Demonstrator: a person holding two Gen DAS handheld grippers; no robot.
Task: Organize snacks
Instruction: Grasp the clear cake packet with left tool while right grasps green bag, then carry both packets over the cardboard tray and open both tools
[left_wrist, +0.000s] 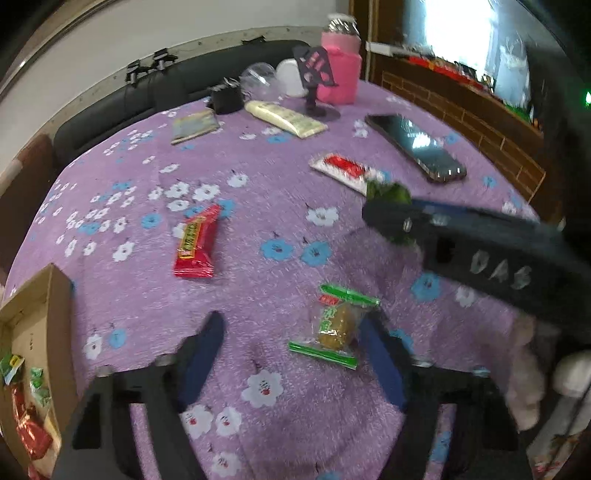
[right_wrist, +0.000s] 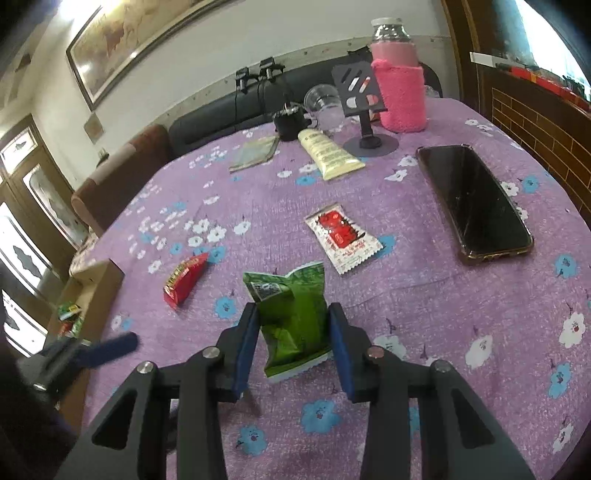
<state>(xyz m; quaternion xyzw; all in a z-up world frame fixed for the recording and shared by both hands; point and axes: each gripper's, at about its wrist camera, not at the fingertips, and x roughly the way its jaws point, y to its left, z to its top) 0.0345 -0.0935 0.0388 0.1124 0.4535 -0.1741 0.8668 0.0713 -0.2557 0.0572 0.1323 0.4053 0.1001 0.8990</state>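
My right gripper is shut on a green snack packet and holds it above the purple flowered tablecloth. In the left wrist view that gripper crosses from the right with the green packet at its tip. My left gripper is open; a clear green-edged snack lies just inside its right finger. A red snack bar and a red-and-white packet lie further out. A cardboard box at the left holds several snacks.
At the table's far side stand a pink-sleeved jar, a phone stand, a plastic cup, a cream tube and a flat sachet. A phone lies at the right. A sofa runs behind.
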